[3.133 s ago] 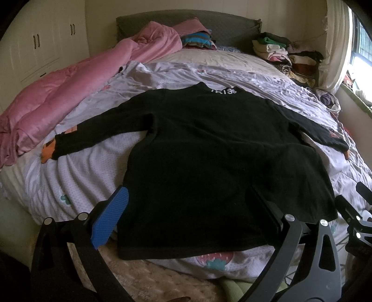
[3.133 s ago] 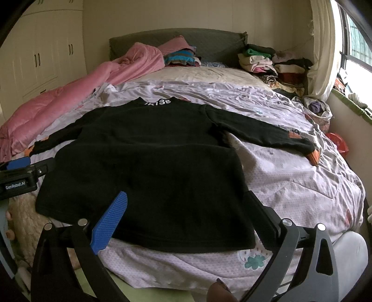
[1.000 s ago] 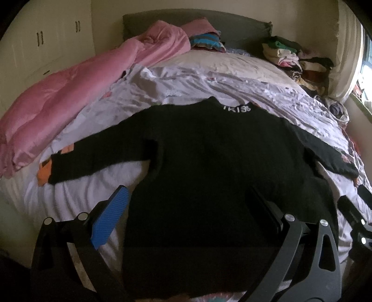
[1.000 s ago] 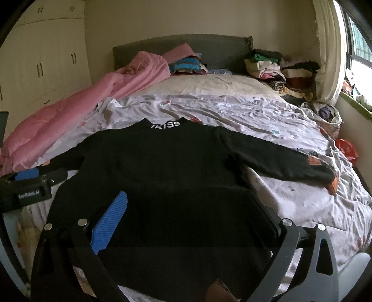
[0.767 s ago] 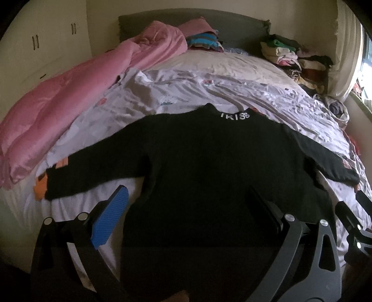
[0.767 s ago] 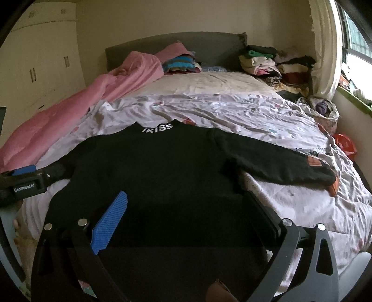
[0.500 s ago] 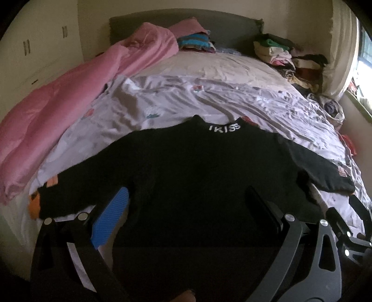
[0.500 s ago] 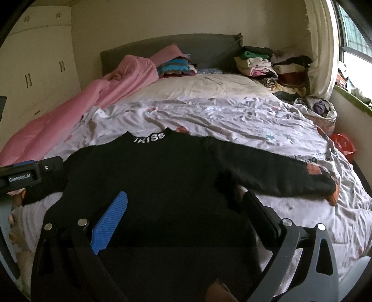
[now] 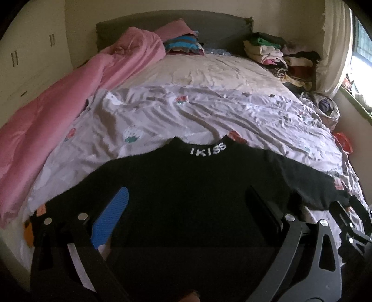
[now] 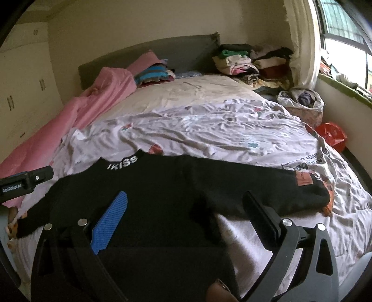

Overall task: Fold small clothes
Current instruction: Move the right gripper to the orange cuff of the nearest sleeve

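On bed point(image 9: 209, 111), black sweater point(image 9: 186, 192), sleeves spread

A wide bed point(image 9: 209, 76) with a dark grey headboard point(image 10: 162, 50) fills the room, spread with a wrinkled pale sheet point(image 10: 209, 130). A pink quilt point(image 9: 69, 93) lies along its left side. Cream walls point(image 10: 139, 21) and cupboards point(image 9: 23, 53) stand behind. Daylight enters through a window point(image 10: 344, 30) on the right beside a pale curtain point(image 9: 334, 46).
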A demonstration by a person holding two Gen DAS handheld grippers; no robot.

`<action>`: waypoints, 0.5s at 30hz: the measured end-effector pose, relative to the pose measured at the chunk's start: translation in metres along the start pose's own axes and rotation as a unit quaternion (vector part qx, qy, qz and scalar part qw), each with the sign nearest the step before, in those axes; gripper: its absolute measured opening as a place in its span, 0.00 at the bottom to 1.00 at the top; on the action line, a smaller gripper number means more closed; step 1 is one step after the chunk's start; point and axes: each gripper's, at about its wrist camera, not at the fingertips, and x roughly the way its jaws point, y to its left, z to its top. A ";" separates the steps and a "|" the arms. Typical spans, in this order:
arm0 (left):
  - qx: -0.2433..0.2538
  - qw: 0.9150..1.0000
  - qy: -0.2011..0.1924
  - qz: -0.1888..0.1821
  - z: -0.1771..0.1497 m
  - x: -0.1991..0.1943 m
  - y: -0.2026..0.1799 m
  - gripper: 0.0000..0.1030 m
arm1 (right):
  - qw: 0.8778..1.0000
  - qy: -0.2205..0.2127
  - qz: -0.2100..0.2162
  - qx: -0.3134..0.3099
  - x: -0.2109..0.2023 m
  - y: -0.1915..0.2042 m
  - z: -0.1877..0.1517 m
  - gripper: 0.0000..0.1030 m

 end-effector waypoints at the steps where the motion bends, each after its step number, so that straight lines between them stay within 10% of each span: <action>1: 0.000 1.000 -0.001 0.000 0.004 0.003 -0.001 0.91 | 1.000 -0.002 -0.003 0.004 0.002 -0.004 0.003 0.96; 15: -0.028 0.999 0.014 -0.006 0.009 0.062 -0.002 0.91 | 0.994 0.011 -0.071 0.083 0.040 -0.074 0.015 0.96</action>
